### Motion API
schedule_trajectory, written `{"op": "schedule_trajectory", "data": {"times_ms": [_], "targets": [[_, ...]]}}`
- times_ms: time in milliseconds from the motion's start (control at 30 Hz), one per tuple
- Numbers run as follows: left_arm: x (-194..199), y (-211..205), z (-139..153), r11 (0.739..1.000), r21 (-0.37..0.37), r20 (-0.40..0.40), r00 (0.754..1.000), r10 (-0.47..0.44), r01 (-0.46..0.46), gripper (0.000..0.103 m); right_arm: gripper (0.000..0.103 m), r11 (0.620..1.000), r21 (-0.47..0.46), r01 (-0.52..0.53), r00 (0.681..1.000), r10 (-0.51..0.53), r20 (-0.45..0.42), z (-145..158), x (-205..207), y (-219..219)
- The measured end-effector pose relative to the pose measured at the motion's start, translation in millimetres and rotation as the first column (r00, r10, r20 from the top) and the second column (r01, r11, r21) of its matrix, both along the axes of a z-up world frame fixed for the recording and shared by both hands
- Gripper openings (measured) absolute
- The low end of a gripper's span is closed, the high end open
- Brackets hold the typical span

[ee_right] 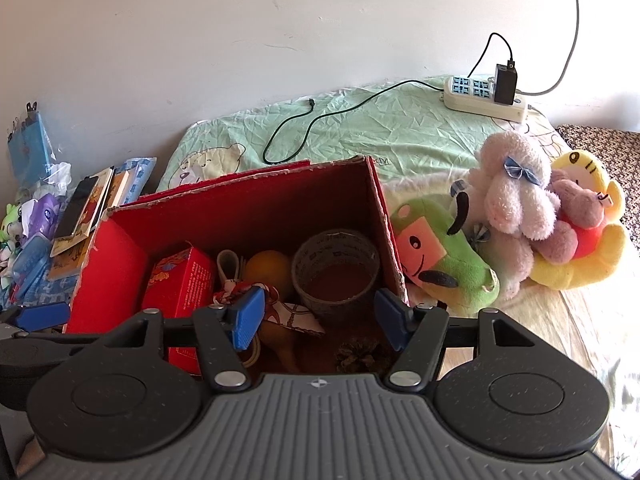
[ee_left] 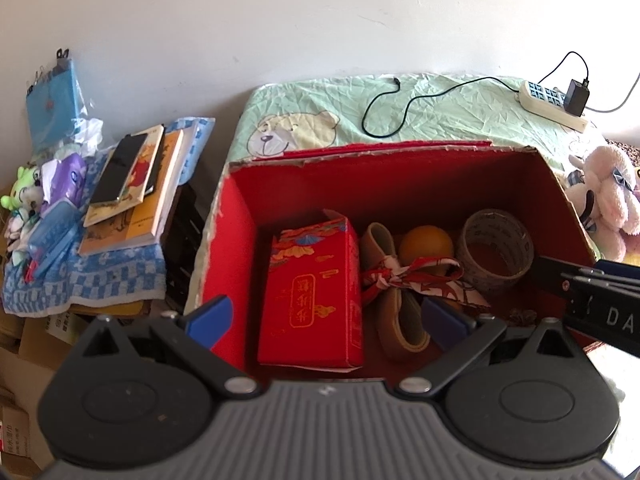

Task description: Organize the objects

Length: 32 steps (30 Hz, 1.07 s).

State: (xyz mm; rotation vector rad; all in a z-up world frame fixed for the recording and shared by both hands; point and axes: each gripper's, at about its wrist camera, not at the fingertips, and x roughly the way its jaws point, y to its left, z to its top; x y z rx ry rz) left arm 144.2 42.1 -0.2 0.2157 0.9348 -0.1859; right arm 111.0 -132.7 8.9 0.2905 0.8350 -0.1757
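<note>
An open red cardboard box (ee_left: 236, 216) (ee_right: 382, 216) stands on the bed. Inside lie a red printed carton (ee_left: 314, 292) (ee_right: 188, 280), a tan shoe tied with a red patterned ribbon (ee_left: 396, 304) (ee_right: 280, 316), an orange (ee_left: 426, 244) (ee_right: 268, 270), a roll of tape (ee_left: 496, 252) (ee_right: 336, 276) and a pine cone (ee_right: 358, 354). My left gripper (ee_left: 326, 318) hovers open over the box's near edge, above the carton. My right gripper (ee_right: 320, 318) is open above the box's right half, holding nothing; it also shows in the left wrist view's right edge (ee_left: 600, 296).
Plush toys lie right of the box: a green one (ee_right: 444, 260), a pink one (ee_right: 516, 196) (ee_left: 608, 200) and a yellow one (ee_right: 588, 232). A power strip with charger (ee_right: 486, 96) (ee_left: 554, 104) and black cable rests on the green sheet. Books, phone (ee_left: 122, 168) and clutter sit at left.
</note>
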Motion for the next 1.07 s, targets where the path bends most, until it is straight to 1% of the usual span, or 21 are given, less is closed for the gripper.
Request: {"op": "schedule_trajectory", "data": {"times_ms": [133, 233, 333, 400, 500, 633, 800, 933, 1000, 1067], "targets": [[-0.9, 1.2, 2.3, 1.0, -0.005, -0.001, 1.0, 0.012, -0.012, 0.101, 0.065, 1.0, -0.007, -0.011, 1.0, 0.011, 0.003, 2.1, 0.7, 0.8], [-3.7, 1.8, 2.5, 1.0, 0.004, 0.015, 1.0, 0.017, -0.017, 0.101, 0.065, 1.0, -0.004, -0.007, 1.0, 0.007, 0.018, 2.5, -1.1, 0.0], [-3.5, 3.0, 0.6, 1.0, -0.001, 0.001, 1.0, 0.028, -0.028, 0.101, 0.065, 1.0, 0.0, -0.017, 1.0, 0.017, 0.004, -1.4, -0.6, 0.6], [-5.0, 3.0, 1.1, 0.999, 0.008, 0.006, 0.999, 0.033, -0.033, 0.101, 0.065, 1.0, -0.001, -0.024, 1.0, 0.024, -0.002, -2.9, -0.2, 1.6], [-5.8, 4.7, 3.0, 0.999, 0.004, 0.012, 0.999, 0.04, -0.041, 0.101, 0.065, 1.0, 0.0, -0.031, 1.0, 0.031, 0.001, -2.0, 0.8, 3.0], [-4.0, 6.3, 1.2, 0.999, -0.003, 0.0, 0.999, 0.051, -0.051, 0.101, 0.065, 0.999, -0.007, -0.04, 0.999, 0.04, 0.001, -2.0, 0.9, 4.3], [-4.2, 3.8, 0.2, 0.999, -0.001, 0.002, 0.999, 0.04, -0.04, 0.101, 0.064, 0.999, -0.007, -0.034, 0.999, 0.034, -0.003, -3.6, 2.1, 2.5], [-3.9, 2.5, -1.0, 1.0, -0.019, -0.01, 1.0, 0.02, -0.02, 0.097, 0.064, 1.0, 0.0, -0.029, 1.0, 0.029, -0.011, -5.2, 2.1, 0.4], [-5.3, 1.6, 1.5, 1.0, -0.019, 0.01, 1.0, 0.016, -0.016, 0.096, 0.064, 1.0, 0.001, -0.024, 1.0, 0.024, -0.006, -4.3, 2.1, -0.8], [-5.1, -0.2, 2.3, 1.0, -0.003, 0.025, 0.999, 0.023, -0.023, 0.096, 0.064, 1.0, -0.002, -0.021, 1.0, 0.021, 0.0, -3.5, 1.7, -1.1]]}}
